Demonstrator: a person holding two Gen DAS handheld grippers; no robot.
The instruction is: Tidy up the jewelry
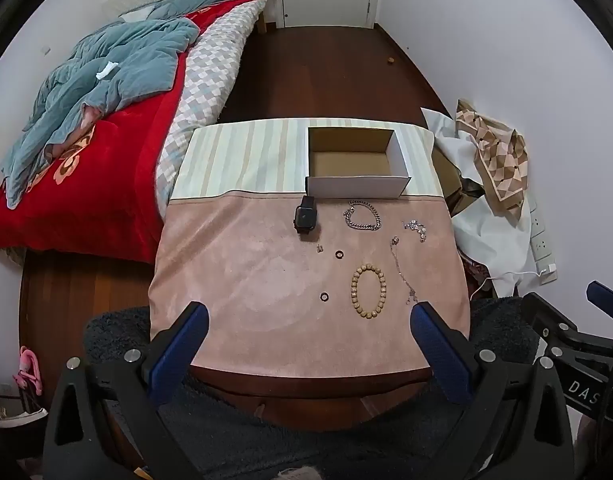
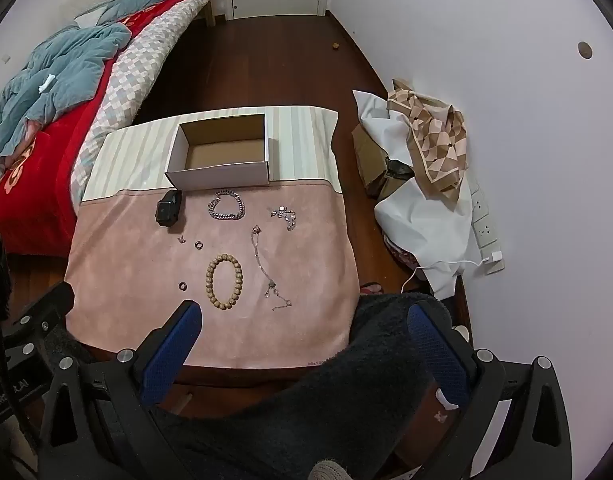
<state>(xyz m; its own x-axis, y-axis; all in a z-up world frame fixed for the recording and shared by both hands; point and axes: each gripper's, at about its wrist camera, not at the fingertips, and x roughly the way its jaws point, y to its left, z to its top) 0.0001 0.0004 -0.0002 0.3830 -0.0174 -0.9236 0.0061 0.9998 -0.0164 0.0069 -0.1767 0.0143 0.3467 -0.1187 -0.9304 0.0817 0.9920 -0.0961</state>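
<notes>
An open, empty cardboard box (image 1: 357, 162) (image 2: 222, 156) stands at the back of a pink cloth-covered table (image 1: 242, 280) (image 2: 138, 280). In front of it lie a black smartwatch (image 1: 305, 216) (image 2: 168, 209), a silver chain bracelet (image 1: 361, 216) (image 2: 226, 205), a small silver charm piece (image 1: 415, 227) (image 2: 285, 215), a thin necklace (image 1: 402, 270) (image 2: 266, 268), a wooden bead bracelet (image 1: 368, 289) (image 2: 223, 281), two dark rings (image 1: 338, 255) (image 1: 324, 297) and a tiny earring (image 1: 320, 247). My left gripper (image 1: 310, 316) is open and empty above the table's near edge. My right gripper (image 2: 304, 316) is open and empty, near the front right corner.
A bed (image 1: 106, 120) with red and blue bedding stands to the left. A pile of white cloth, a patterned scarf (image 1: 498, 160) and cardboard sits on the floor at the right by the wall. Dark wooden floor (image 1: 326, 72) lies beyond the table.
</notes>
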